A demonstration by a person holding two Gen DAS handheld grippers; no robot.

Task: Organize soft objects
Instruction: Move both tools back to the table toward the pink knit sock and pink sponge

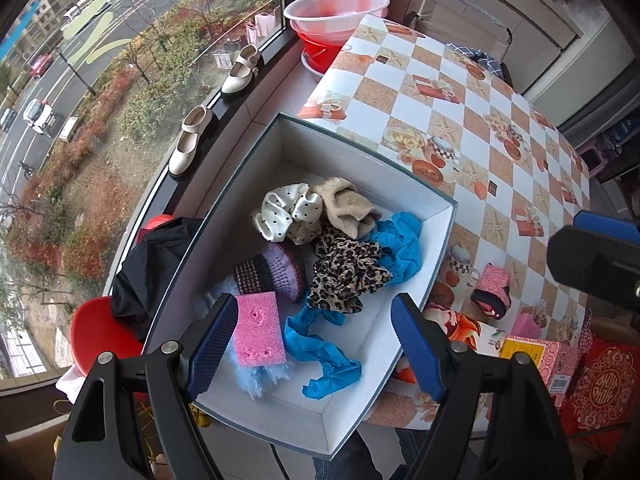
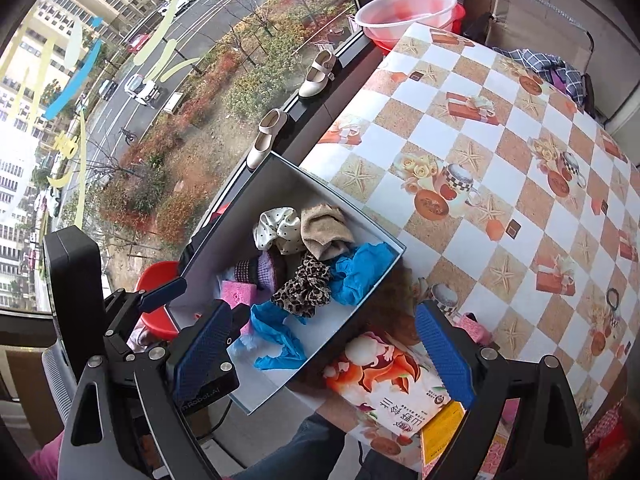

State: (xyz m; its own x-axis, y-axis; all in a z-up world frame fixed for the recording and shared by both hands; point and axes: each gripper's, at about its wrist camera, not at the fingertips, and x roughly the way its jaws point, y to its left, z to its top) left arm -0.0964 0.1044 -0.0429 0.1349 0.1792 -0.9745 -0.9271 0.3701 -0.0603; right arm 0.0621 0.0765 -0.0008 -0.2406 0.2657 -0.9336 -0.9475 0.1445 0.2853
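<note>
A white open box [image 1: 404,188] sits at the table's window-side edge and holds soft things: a pink sponge [image 1: 259,328], blue gloves [image 1: 326,356], a leopard scrunchie [image 1: 346,274], a polka-dot scrunchie [image 1: 290,210], a beige cloth [image 1: 348,206] and a purple knit piece [image 1: 280,268]. My left gripper [image 1: 316,344] is open and empty above the box's near end. A pink and black item [image 1: 493,290] lies on the table right of the box. My right gripper [image 2: 328,356] is open and empty over the box's near corner [image 2: 248,404]. The box's contents show in the right wrist view too.
The checkered tablecloth [image 1: 460,92] spreads to the right. A printed carton [image 2: 396,392] and pink boxes [image 1: 556,360] lie at the near edge. Basins [image 1: 336,12] stand at the far end. Shoes [image 1: 240,72] sit on the window sill. A red chair [image 1: 100,328] with dark cloth stands left.
</note>
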